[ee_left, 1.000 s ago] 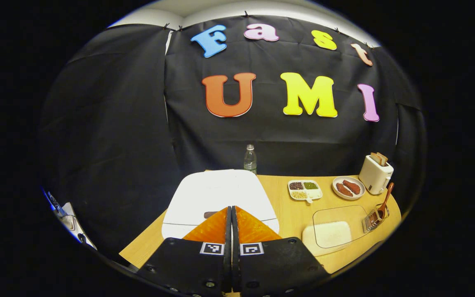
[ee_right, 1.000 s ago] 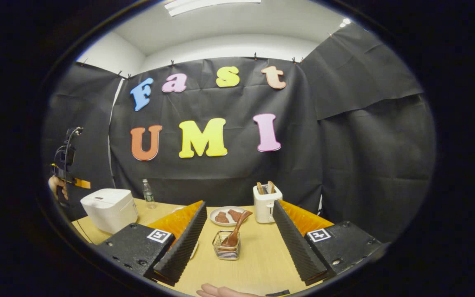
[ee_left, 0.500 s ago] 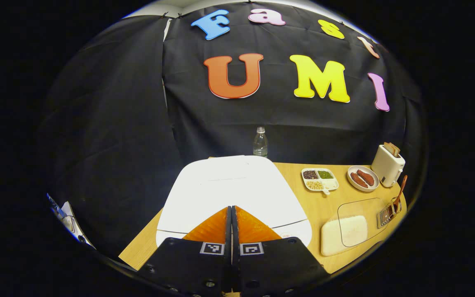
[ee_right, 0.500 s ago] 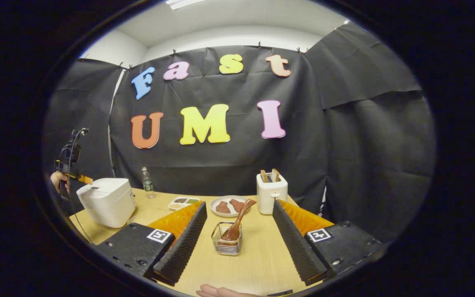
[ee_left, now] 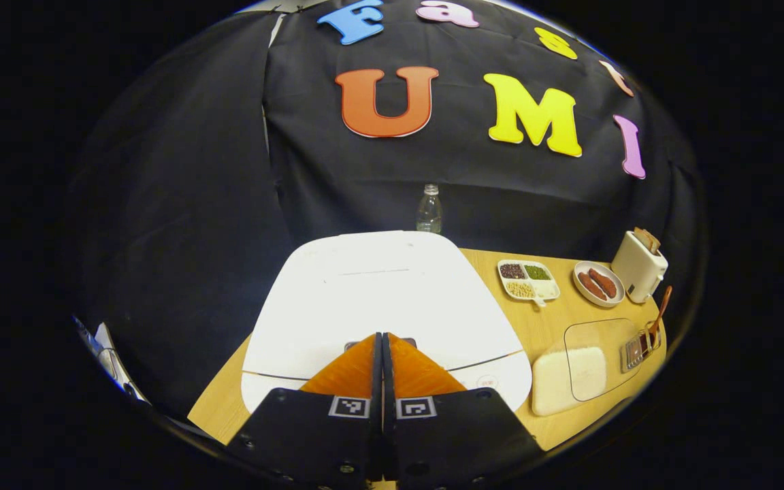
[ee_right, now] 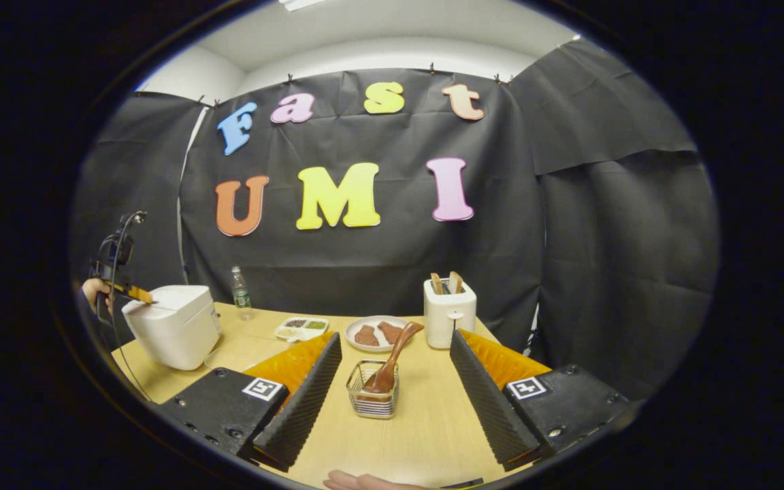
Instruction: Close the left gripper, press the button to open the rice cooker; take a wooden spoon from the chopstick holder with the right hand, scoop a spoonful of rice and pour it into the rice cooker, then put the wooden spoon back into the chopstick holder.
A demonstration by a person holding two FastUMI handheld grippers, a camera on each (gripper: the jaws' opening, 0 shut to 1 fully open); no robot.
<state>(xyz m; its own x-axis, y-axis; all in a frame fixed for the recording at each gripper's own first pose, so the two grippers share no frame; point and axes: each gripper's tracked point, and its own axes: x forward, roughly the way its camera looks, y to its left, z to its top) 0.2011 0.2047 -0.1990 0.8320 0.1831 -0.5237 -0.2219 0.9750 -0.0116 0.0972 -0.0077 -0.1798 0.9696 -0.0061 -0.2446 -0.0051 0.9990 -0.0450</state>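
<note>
Left tongs (ee_left: 382, 338) clenched, tips resting at the button (ee_left: 378, 344) on the white rice cooker (ee_left: 378, 292) lid. Right tongs (ee_right: 395, 371) spread wide, hovering over the worktop (ee_right: 405, 435). Wooden spoon (ee_right: 388, 361) leaning in the wire chopstick holder (ee_right: 371, 401) between the fingers.

Light: even, from a ceiling lamp (ee_right: 310, 3) overhead.
Glare: rice cooker (ee_left: 382, 299) lid blown white, detail lost.
Shadows: soft, short on the table (ee_right: 399, 435).
Distortion: strong fisheye bend toward edges.
Focus: sharp throughout.

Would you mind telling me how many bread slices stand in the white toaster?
2, side by side in the slots of the white toaster: left slice, right slice.
</note>
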